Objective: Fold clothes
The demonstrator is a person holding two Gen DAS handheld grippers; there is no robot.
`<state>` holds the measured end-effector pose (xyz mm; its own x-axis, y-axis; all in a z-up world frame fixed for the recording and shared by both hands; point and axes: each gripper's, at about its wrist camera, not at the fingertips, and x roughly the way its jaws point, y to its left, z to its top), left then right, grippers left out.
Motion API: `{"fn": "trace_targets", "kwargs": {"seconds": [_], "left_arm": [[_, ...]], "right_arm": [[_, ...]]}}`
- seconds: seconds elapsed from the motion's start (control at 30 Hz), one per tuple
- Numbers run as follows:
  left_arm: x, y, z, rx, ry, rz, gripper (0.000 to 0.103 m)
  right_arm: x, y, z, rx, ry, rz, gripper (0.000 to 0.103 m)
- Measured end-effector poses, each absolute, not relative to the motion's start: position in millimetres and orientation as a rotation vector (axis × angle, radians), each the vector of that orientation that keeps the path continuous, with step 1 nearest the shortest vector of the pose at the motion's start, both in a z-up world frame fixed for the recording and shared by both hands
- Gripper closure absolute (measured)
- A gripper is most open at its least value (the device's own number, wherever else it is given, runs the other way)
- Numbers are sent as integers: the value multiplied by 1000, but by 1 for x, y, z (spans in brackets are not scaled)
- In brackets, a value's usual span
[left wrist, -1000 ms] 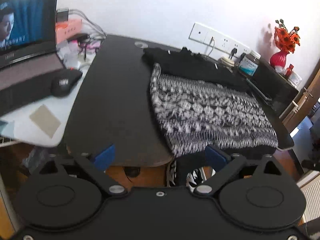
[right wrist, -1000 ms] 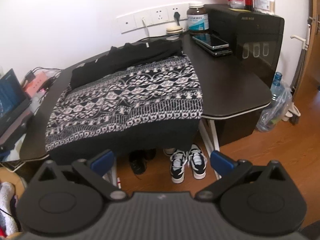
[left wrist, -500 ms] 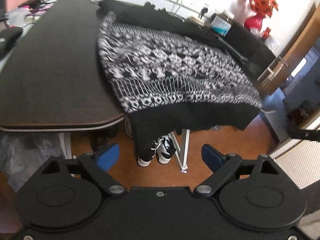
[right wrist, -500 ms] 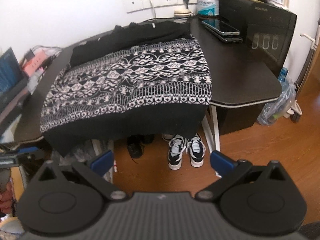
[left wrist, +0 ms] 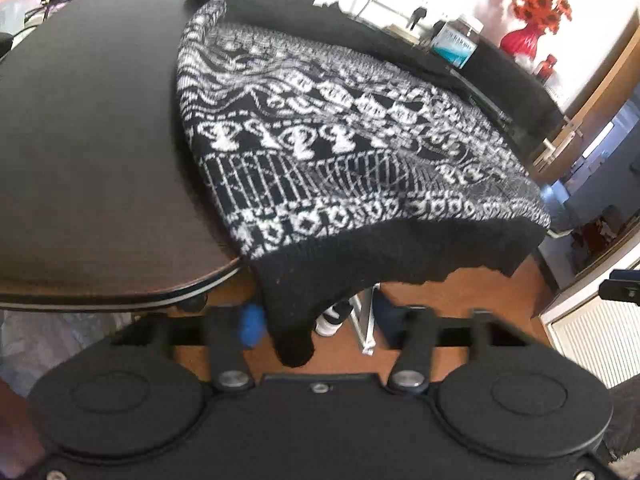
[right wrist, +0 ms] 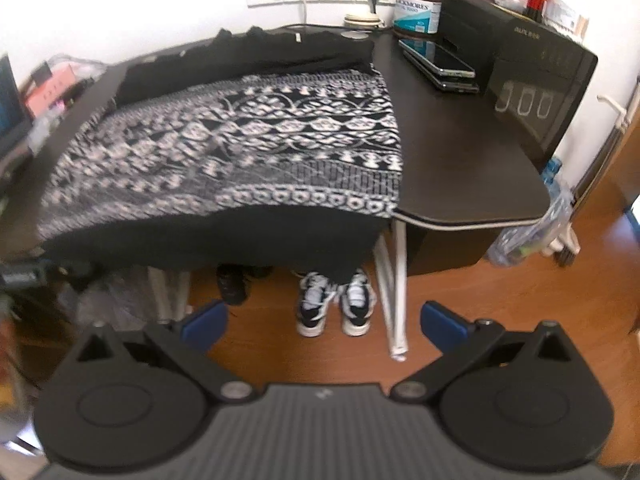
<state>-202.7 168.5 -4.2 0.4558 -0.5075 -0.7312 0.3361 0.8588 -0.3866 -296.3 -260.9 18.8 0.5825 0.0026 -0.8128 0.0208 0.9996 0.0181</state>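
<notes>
Black tool [right wrist: 324,320], blue pads [right wrist: 442,322], silver screws

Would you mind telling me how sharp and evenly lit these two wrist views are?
Left wrist view: the sweater is smeared along its right side, the wall behind the red vase is blown out, and the left claw is soft. Right wrist view: the sweater's left half is blurred, the desk edge bows from the fisheye lens, and the right claw looks crisp.

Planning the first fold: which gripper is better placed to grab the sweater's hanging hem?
Left. The left gripper is open with the hem corner hanging between its fingers. The right gripper is open too, but sits back over the floor, clear of the sweater.
</notes>
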Motion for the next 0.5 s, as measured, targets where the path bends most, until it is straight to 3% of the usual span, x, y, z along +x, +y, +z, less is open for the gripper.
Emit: {"fn": "trace_targets", "kwargs": {"seconds": [0.03, 0.5], "left_arm": [[-203, 169, -3, -196, 975, -527, 95], [-220, 171, 34, -114, 977, -541, 97]], "right_arm": [[-293, -265, 13, 17, 949, -6, 1], [-224, -301, -63, 195, 860, 142, 1]]}}
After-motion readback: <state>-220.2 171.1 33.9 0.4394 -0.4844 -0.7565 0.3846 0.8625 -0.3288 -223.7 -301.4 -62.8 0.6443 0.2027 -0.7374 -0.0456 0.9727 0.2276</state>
